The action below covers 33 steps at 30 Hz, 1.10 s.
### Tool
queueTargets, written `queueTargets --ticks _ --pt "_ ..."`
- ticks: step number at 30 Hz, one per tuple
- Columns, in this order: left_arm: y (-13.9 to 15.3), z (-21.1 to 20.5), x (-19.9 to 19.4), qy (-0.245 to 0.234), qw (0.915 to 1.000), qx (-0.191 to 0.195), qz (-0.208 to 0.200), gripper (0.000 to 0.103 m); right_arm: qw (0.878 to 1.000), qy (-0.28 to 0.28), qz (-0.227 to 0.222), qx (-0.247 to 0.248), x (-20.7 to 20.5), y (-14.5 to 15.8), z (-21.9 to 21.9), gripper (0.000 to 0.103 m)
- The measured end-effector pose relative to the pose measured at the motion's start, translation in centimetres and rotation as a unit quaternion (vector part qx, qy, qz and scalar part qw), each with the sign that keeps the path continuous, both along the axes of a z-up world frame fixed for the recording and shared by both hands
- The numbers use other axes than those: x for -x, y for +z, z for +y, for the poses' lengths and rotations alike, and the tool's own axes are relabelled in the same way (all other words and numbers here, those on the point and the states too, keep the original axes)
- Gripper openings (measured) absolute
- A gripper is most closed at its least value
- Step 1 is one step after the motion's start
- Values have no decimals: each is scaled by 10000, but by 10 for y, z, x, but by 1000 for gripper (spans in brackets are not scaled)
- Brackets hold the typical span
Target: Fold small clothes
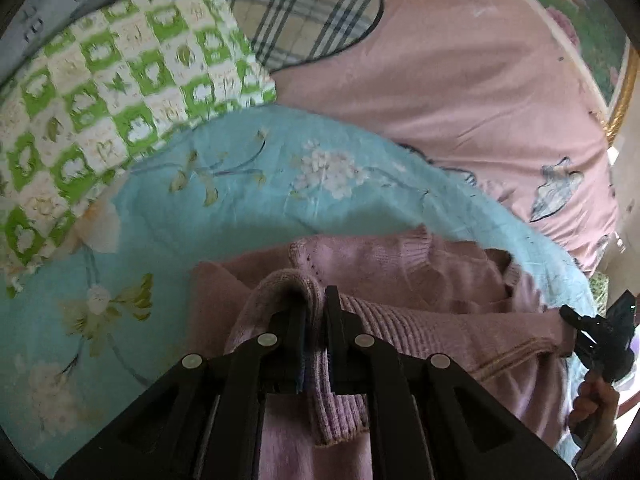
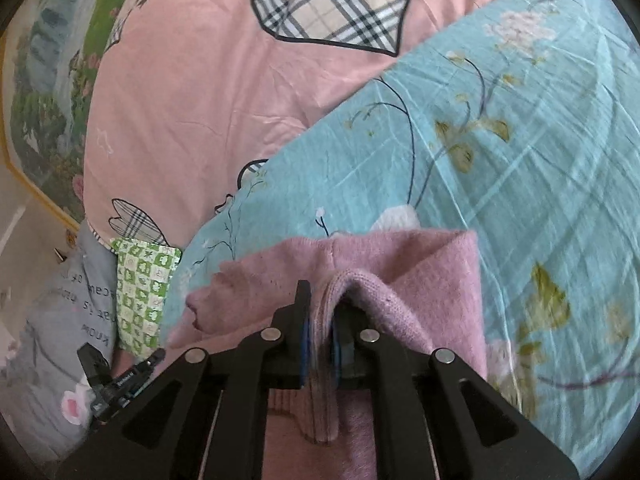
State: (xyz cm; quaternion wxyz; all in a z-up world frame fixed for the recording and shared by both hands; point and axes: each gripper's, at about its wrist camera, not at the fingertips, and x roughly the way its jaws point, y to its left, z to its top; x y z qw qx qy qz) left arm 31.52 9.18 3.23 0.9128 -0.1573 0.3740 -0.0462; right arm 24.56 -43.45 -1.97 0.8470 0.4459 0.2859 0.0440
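Note:
A small pink knitted sweater [image 1: 448, 276] lies on a light blue flowered quilt [image 1: 224, 184]. My left gripper [image 1: 316, 300] is shut on a ribbed edge of the sweater and holds a fold of it up between the fingers. My right gripper [image 2: 320, 304] is shut on another ribbed edge of the same sweater [image 2: 424, 276], which drapes over its fingers. In the left wrist view the right gripper [image 1: 600, 332] shows at the far right edge, held by a hand. In the right wrist view the left gripper [image 2: 120, 380] shows at the lower left.
A green and white checked pillow [image 1: 104, 92] lies at the left beside a grey pillow [image 1: 52, 12] with lettering. A pink sheet [image 1: 460, 80] with plaid hearts covers the bed beyond the quilt. A gold-framed picture [image 1: 624, 92] stands at the bed's far edge.

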Motion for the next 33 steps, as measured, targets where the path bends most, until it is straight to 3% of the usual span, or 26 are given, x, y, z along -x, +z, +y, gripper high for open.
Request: queueTargets --ticks 1,3,4,5,9,11,13,15,17,20,25,27,28,31,33 --pt "8 0 9 -20 10000 -2 -84 11 9999 -41 -42 96 7 5 0 16" --pt "25 0 33 -45 9996 -23 -285 11 9995 -131 -125 259 21 12 -1 36" --pt "32 0 44 -95 9993 5 -350 10 9990 -191 -228 335 32 17 -1 54" --pt "37 -1 52 -176 9991 53 -377 10 9984 -226 -346 377 40 20 -2 61" --pt "46 -32 95 -1003 9938 165 -453 11 9967 -20 -679 449 74 32 14 61" --pt "42 -62 108 -1471 9884 -50 -385 12 9950 328 -804 486 82 34 33 61" --pt "30 -94 113 -1906 9814 -179 -173 13 9913 915 -656 684 79 31 63 61" --pt "14 -122 110 -2103 9766 -447 114 13 9834 1451 -459 994 70 28 90 61" --pt "0 -139 104 -2198 9720 -770 300 15 9664 2093 -269 1469 56 25 120 61" --pt "-17 -140 70 -1999 9717 -1120 581 15 9478 2418 -18 2078 33 22 136 61" --pt "-20 -113 -5 -1316 9788 -1366 771 15 9372 1805 602 2923 -22 11 109 59" --pt "-15 -98 -30 -927 9828 -1405 754 16 9448 1498 618 2849 -36 10 92 59" --pt "-11 -88 -40 -718 9855 -1354 727 15 9556 1210 547 2629 -41 12 77 59" --pt "-2 -51 -63 -224 9947 -745 665 15 9763 324 275 2124 -32 21 44 60" --pt "3 -29 -63 245 9958 -623 619 24 9838 -31 248 1774 -23 20 29 61"
